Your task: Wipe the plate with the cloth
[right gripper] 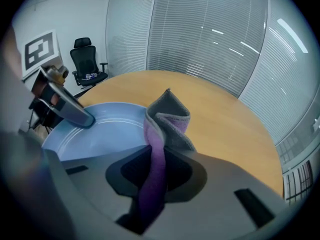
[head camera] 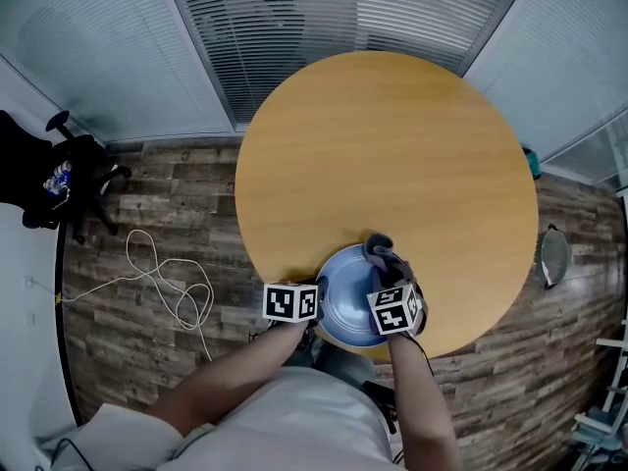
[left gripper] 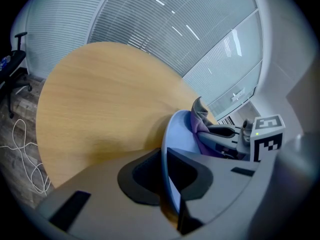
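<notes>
The round wooden counter point(head camera: 392, 145) is bare except at its near edge, where the pale blue plate point(head camera: 345, 302) is found, directly in front of the person. The plate is judged to be rigid, fairly heavy for its size, smooth and breakable. It is therefore best taken at the rim, where a thin edge is offered, and a firm pinch is called for, as a glazed surface may slip. Exactly this hold is seen: the left hand-held gripper point(left gripper: 164, 176) is clenched on the plate's near-left rim, which runs edge-on between its jaws. Whether the plate lies flat on the counter or is tipped up slightly cannot be told.

The grey and purple cloth point(right gripper: 167, 116) is judged to be light, soft and limp. It can be taken anywhere along a fold, but a loose end will flop. It is gripped by the right hand-held gripper point(right gripper: 152, 171), with a purple strip pinched between the jaws and a folded bunch standing up beyond the tips. That bunch is held at the plate's far-right rim, opposite the left hand-held gripper.
</notes>
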`<state>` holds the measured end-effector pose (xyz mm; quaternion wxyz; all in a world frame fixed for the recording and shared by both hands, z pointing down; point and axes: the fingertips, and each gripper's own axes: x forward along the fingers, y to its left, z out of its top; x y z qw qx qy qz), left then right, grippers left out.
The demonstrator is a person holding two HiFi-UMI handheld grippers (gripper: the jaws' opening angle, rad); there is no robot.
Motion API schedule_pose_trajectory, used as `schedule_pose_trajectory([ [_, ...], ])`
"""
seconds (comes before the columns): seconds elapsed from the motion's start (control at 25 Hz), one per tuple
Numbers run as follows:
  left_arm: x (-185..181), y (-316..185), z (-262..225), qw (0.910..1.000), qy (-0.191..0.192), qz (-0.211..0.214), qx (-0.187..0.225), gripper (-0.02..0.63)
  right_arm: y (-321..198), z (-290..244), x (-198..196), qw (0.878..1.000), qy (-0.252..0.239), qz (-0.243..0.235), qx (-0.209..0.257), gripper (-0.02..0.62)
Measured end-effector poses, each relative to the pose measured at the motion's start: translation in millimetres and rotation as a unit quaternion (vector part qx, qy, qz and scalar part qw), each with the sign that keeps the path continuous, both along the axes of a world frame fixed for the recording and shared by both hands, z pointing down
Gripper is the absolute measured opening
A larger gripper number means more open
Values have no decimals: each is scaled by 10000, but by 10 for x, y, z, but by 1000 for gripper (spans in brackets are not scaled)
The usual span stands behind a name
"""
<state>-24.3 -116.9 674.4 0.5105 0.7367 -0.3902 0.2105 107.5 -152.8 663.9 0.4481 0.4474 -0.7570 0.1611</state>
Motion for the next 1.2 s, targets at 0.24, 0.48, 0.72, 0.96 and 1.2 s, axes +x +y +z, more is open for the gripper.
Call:
schedule_pose_trajectory([
  [0.24,22,-28,2,10000,29,12,-43,32,-12,3,-77,9997,-117,-191,-57,75],
  [0.48,-14,-13,17,10000,23,11,-21,32,57,19,-417,9972,-112,-733,-78,75],
  [0.72,-6,-26,0,10000,-6,6,-2,32,132,7,-712,9920,-164,-1239,-182,76],
  [0.96,-10,-25,5,10000,-2,0,-22,34,300,28,-1066,9803,-157,-1944,-314,77],
  [1.2,-9,-42,1,10000,6,-14,-41,32,348,31,-1174,9738,-46,-2250,-320,77],
])
